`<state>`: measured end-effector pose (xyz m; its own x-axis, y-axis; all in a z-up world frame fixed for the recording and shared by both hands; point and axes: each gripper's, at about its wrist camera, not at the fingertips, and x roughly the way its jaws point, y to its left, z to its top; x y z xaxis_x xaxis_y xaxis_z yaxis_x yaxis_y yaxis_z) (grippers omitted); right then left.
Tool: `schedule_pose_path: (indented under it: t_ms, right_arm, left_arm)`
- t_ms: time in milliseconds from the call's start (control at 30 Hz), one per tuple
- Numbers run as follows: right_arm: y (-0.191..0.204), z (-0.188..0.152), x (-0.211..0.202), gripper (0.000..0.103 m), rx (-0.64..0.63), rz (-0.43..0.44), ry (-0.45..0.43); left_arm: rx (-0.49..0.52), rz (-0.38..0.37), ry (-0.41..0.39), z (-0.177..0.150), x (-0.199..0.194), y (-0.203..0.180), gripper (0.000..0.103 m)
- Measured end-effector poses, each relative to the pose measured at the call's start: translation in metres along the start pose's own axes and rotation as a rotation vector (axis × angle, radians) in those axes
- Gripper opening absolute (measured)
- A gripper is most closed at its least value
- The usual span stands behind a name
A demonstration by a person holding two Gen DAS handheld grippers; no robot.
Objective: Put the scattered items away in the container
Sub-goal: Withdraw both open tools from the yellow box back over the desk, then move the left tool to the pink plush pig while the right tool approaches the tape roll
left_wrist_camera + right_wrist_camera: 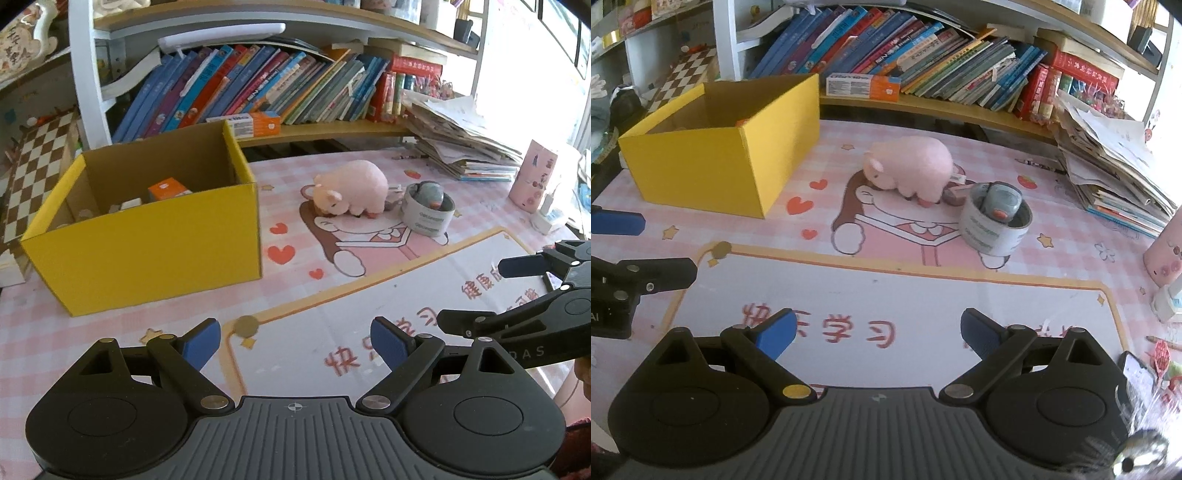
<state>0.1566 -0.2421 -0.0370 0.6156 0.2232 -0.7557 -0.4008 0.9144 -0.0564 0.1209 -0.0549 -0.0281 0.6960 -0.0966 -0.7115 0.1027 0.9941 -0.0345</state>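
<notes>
Nearest the lens, the left gripper (295, 341) is held over the printed desk mat (332, 306), its blue-padded fingers (201, 343) spread wide with nothing between them. The right gripper (877, 332) is likewise held above the mat's white panel, its fingers (777, 332) spread and empty; in the left wrist view it enters from the right edge (517, 291), just beside the left gripper.

On the mat's orange border, near the left gripper, lies a small round coin-like disc (246, 326).

Farther off, at the mat's centre, a pink plush pig (912, 168) lies on the cartoon print. Just beside it to the right stands a grey roll of tape (995, 225), with a small grey toy with an orange tip (999, 201) tucked into its core. Whether the pig and the roll touch cannot be told.

To the left stands the open yellow cardboard box (147, 243), the container; inside it an orange carton (170, 188) and some pale small items are visible.

At the right edge stands a pink cylindrical tube (532, 177). Behind it is a stack of papers and booklets (465, 144). Farthest back, a shelf holds a row of leaning books (258, 88) and a white-and-orange toothpaste box (864, 86).
</notes>
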Motion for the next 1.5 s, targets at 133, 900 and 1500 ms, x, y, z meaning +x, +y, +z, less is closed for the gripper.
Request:
schedule_pose_path:
  t_ms: [133, 900, 1500]
  right_arm:
    - [-0.019, 0.0, 0.005, 0.096, -0.002, 0.004, 0.002]
    - [-0.111, 0.015, 0.044, 0.096, 0.047, 0.015, -0.009]
    - [-0.136, 0.044, 0.093, 0.096, -0.004, 0.015, -0.038]
  left_arm:
    - [-0.002, 0.002, 0.003, 0.006, 0.01, -0.015, 0.091]
    - [0.069, 0.072, -0.005, 0.051, 0.059, -0.076, 0.091]
    - [0.172, 0.137, -0.017, 0.101, 0.122, -0.083, 0.091]
